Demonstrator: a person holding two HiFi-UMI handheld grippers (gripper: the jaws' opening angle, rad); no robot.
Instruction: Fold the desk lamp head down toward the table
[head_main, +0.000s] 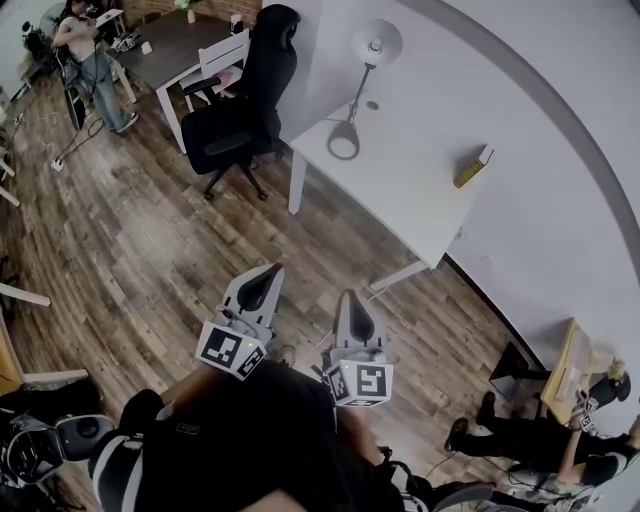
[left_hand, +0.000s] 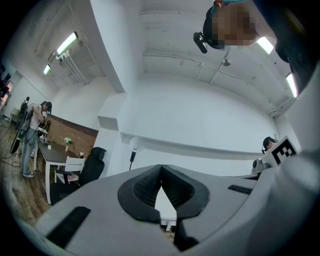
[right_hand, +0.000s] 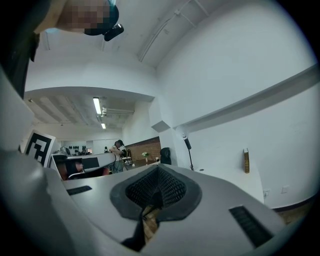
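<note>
1. The thin-stemmed desk lamp with its round pale shade and round base (head_main: 358, 97) stands upright near the far corner of the white table (head_main: 420, 190). Its head is raised, and it is well apart from you.
2. Your left gripper (head_main: 272, 270) and right gripper (head_main: 350, 296) both have their jaws pressed together on nothing.
3. Expect a light, top-heavy lamp. Its joint is probably stiff, and the base may slide or tip on the smooth top.
4. Steady the base or lower stem with one claw. Take the neck just behind the shade with the other, as the shade looks slick and thin.
</note>
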